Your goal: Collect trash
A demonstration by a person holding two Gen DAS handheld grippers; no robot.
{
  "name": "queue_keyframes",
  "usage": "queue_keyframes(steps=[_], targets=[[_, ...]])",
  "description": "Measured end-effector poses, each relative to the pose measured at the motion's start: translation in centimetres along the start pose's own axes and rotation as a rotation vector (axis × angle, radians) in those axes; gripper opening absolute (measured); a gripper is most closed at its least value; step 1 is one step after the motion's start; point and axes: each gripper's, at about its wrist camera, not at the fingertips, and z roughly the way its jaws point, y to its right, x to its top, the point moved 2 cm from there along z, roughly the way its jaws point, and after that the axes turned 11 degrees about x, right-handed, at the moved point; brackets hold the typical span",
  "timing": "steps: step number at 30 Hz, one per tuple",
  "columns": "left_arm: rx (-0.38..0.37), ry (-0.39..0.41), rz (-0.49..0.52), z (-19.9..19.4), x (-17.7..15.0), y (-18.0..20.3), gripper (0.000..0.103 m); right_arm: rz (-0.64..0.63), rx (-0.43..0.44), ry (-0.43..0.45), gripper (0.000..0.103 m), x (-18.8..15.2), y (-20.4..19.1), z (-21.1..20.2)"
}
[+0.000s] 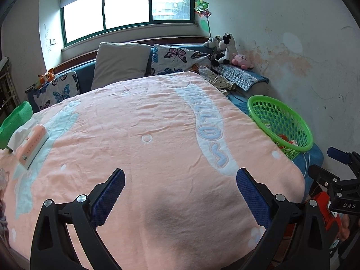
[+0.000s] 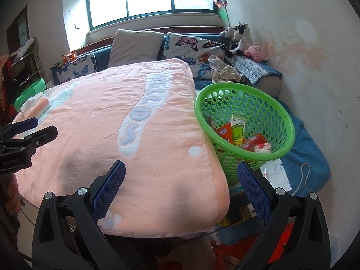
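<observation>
Hanging over the foot of the bed, the left tongs (image 1: pixel 180 193) and the right tongs (image 2: pixel 181 187) both gape wide with nothing in them. A pink blanket (image 2: pixel 139 121) with "HELLO" on it covers the bed. The green basket (image 2: pixel 279 112) sits tilted at 2 o'clock from the right tongs, touching the blanket's edge. Inside it lie the trash wrappers (image 2: pixel 238 132), red, orange and yellow. A pink tissue pack (image 1: pixel 30 145) rests at 10 o'clock on the blanket's far left side.

Both wrist views low at the bed's foot, facing the window, sharing pink blanket (image 1: pixel 157 135) and green basket (image 2: pixel 245 121)
</observation>
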Motion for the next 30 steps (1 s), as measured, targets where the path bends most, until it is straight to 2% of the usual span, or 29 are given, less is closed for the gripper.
queue_keyframes(steps=[11,21,30], targets=[[-0.005,-0.004,-0.027,-0.4,-0.4,-0.5,0.096,0.004,0.008,0.003,0.098,-0.2,-0.3,0.0],[0.048,0.018,-0.027,-1.4,-1.0,-1.1,0.096,-0.009,0.029,0.007,0.098,-0.4,-1.4,0.1],[0.056,0.012,-0.03,-1.6,-1.5,-1.4,0.096,-0.014,0.043,0.01,0.098,-0.5,-1.7,0.0]])
